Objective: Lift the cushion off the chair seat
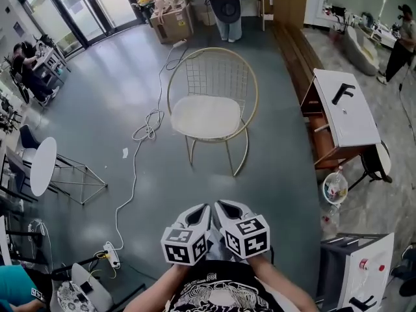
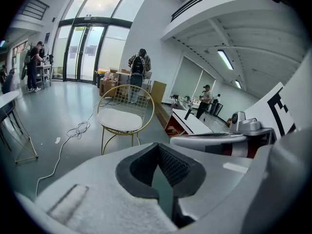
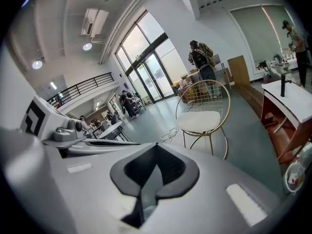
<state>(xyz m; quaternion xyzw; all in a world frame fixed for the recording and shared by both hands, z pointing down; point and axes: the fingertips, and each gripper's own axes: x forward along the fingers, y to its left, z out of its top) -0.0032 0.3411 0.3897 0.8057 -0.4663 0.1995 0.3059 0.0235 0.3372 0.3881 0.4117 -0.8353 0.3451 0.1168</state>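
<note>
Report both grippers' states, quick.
Left gripper: closed, holding nothing.
Right gripper: closed, holding nothing.

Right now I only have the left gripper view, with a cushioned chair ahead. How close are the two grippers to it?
Observer: Not close. In the head view the left gripper and right gripper sit side by side near the person, with floor between them and the chair.
Reviewer: Is the right one holding anything?
Observer: No; its own view shows its jaws together, nothing between them.
Reviewer: Any trip hazards?
Observer: A power strip lies on the floor at the person's left, its cable trailing toward the chair.
</note>
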